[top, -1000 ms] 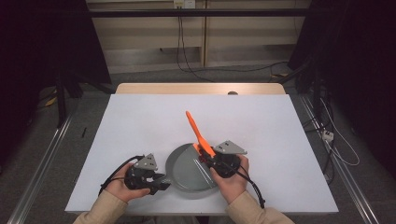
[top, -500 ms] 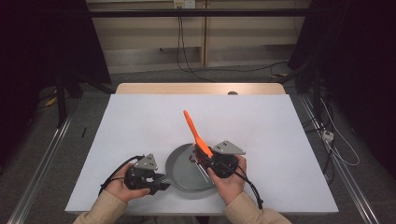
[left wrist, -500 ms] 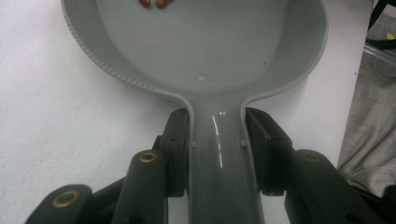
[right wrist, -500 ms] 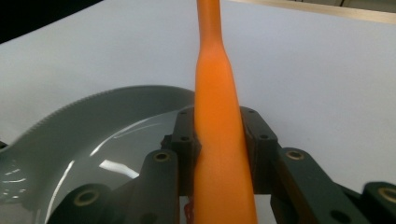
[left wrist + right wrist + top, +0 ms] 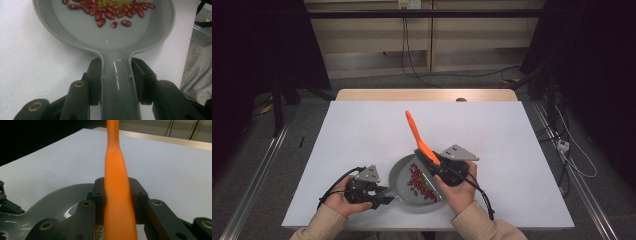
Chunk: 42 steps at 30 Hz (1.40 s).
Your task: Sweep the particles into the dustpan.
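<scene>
1. Your left tool is pinching the handle of the grey pan, one jaw on each side of it.
2. Your right tool is clamped on the orange spatula, whose free end points up toward 11 o'clock.
3. The pan sits on the white counter near its 6 o'clock edge, between your hands.
4. Red beans and small green ones lie in the pan, toward the side at 3 o'clock, under the right tool.
</scene>
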Tool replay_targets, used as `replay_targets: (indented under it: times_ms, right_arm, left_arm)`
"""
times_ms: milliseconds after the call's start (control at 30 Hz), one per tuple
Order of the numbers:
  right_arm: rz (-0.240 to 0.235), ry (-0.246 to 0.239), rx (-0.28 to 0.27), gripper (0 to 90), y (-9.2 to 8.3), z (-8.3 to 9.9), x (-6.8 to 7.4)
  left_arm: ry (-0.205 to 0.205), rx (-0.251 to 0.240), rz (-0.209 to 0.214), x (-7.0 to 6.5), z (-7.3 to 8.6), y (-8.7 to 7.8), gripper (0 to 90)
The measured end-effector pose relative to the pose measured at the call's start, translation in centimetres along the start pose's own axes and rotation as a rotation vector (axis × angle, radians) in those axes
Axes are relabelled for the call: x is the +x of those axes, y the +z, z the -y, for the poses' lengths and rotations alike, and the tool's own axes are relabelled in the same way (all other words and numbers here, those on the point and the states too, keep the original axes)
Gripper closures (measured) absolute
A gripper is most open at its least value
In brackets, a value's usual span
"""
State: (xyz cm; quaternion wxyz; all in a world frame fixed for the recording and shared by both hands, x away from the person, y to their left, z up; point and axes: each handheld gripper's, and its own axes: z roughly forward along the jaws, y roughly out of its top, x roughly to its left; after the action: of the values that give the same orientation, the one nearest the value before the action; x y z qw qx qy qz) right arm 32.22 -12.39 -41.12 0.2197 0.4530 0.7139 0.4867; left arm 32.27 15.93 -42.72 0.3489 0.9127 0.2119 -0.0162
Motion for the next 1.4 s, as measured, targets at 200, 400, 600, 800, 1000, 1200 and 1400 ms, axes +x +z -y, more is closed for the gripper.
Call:
replay_targets:
  times_ms: [200,400,600,800,1000,1200,1400]
  right_arm:
    - [0.055,0.012,0.008,70.9,0.0,0.3,-2.6]
    - [0.122,-0.02,0.043,70.9,0.5,1.1,-4.0]
    - [0.138,-0.055,0.055,70.9,1.2,1.9,-3.6]
    - [0.111,-0.106,0.071,70.6,1.3,2.2,-1.5]
    - [0.068,-0.097,0.069,70.6,1.4,2.2,0.0]
    - [-0.004,-0.025,0.035,70.9,1.2,1.7,0.3]
    - [-0.004,-0.047,0.02,70.9,1.0,1.3,0.5]
  left_arm:
    - [-0.002,0.001,0.001,0.1,0.0,0.0,62.1]
    - [-0.008,-0.001,0.003,0.1,0.0,0.0,62.2]
    - [-0.005,0.006,0.0,0.2,0.0,0.0,62.2]
    - [-0.011,0.005,-0.005,0.2,0.0,0.0,62.3]
    - [-0.021,-0.003,-0.011,0.2,0.0,0.1,62.3]
    - [-0.024,-0.004,-0.012,0.2,0.0,0.1,62.2]
    - [-0.025,0.003,-0.025,0.0,0.1,-0.1,61.4]
